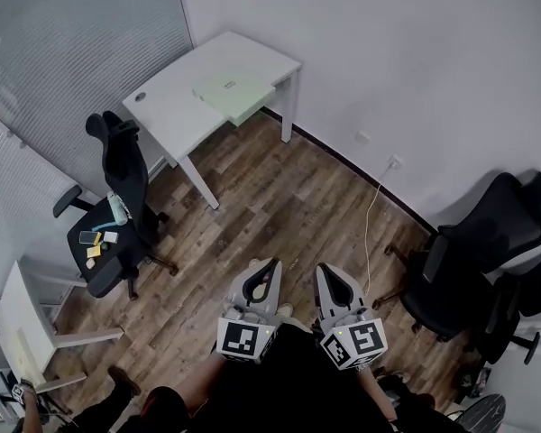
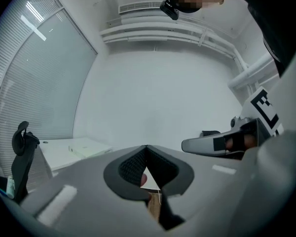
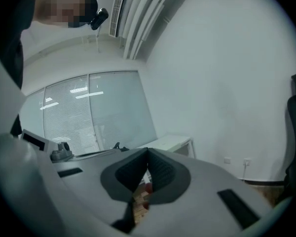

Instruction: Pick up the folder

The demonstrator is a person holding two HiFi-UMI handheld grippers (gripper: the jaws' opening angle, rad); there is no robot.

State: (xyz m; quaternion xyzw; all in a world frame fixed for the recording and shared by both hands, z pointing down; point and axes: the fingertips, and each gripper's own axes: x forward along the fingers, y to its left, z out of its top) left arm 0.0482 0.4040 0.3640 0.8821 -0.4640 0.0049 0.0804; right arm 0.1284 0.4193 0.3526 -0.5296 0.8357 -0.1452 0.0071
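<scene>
A pale green folder [image 1: 233,94] lies flat on the white desk [image 1: 176,106] against the far wall, its near edge at the desk's rim. It also shows in the left gripper view as a pale folder [image 2: 87,145] on the desk, far ahead. Both grippers are held low near my body, well short of the desk. My left gripper [image 1: 269,267] is shut with nothing between its jaws [image 2: 146,147]. My right gripper [image 1: 323,271] sits beside it, also shut and empty [image 3: 148,151]. The desk [image 3: 170,142] appears far ahead in the right gripper view.
A black office chair [image 1: 117,215] with small items on its seat stands left of the path to the desk. More black chairs [image 1: 482,260] crowd the right side. A white cable [image 1: 371,215] runs from a wall socket across the wooden floor [image 1: 279,206]. Another white desk [image 1: 27,332] is at lower left.
</scene>
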